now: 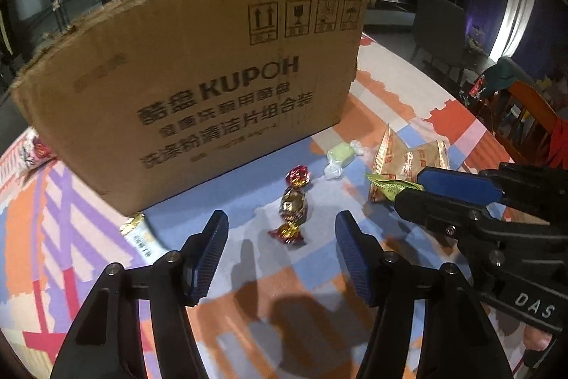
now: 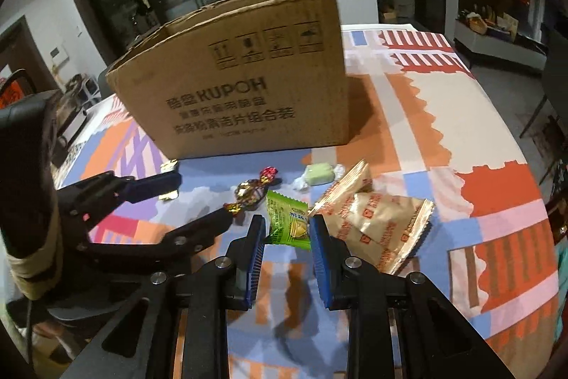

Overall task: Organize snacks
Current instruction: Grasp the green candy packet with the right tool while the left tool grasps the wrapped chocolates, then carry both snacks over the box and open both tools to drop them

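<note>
A cardboard box [image 1: 198, 70] stands on the patterned tablecloth; it also shows in the right wrist view [image 2: 248, 84]. In front of it lie a red-gold wrapped candy [image 1: 293, 205], a pale green candy [image 1: 339, 157] and two tan snack packets [image 1: 408, 162]. My left gripper [image 1: 282, 233] is open, its fingers either side of the red-gold candy and just short of it. My right gripper [image 2: 287, 233] is shut on a green snack packet [image 2: 285, 219] and holds it above the cloth; this gripper also shows in the left wrist view [image 1: 419, 189]. The tan packets [image 2: 380, 226] lie just right of it.
A white-and-gold packet [image 1: 136, 231] lies at the box's near left corner. Another wrapped snack [image 1: 32, 148] lies left of the box. A wooden chair [image 1: 529, 116] stands at the table's right edge. The table's far right part [image 2: 443, 87] holds only the cloth.
</note>
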A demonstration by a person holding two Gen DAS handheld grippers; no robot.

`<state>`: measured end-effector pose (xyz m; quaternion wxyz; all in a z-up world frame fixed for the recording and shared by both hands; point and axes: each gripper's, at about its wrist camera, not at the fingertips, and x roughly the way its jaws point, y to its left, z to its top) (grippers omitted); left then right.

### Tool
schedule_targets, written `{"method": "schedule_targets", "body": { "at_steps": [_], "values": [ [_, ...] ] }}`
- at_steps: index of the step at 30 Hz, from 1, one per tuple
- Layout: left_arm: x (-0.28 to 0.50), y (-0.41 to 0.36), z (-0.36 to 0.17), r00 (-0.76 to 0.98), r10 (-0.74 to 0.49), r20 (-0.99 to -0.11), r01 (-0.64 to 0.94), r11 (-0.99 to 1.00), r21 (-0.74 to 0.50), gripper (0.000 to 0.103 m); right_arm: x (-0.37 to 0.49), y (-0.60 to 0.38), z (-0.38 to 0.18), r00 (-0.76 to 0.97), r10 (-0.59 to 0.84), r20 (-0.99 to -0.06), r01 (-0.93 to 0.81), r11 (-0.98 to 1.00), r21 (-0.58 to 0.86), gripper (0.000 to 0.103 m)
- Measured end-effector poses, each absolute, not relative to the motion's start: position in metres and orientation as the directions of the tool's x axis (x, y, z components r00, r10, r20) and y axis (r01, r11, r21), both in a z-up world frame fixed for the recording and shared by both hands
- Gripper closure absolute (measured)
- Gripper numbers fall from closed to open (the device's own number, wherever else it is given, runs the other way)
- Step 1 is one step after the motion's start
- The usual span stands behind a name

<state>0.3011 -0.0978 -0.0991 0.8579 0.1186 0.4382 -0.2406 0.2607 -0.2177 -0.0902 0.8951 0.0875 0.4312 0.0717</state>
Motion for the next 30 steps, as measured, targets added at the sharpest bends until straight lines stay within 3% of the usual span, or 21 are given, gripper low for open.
{"method": "schedule_targets", "body": {
  "at_steps": [8,12,30],
  "values": [
    [0.319,-0.108,-0.115,0.463,-0.307,-0.832,0.511,0.859,-0.032,0.062,0.270,-0.221,-0.092,0.627,0.191,-0.755,-0.045,0.977,0.210,0.076],
    [0.320,-0.110,-0.119,0.452,-0.297,-0.841,0.516,0.856,-0.025,0.084,0.271,-0.223,-0.092,0.626,0.191,-0.756,-0.041,0.976,0.214,0.076],
    [0.278,-0.068,-0.056,0.559,-0.329,-0.761,0.427,0.901,-0.076,0.084,0.255,-0.212,-0.065,0.667,0.218,-0.712,-0.071,0.971,0.230,0.076]
  ]
}}
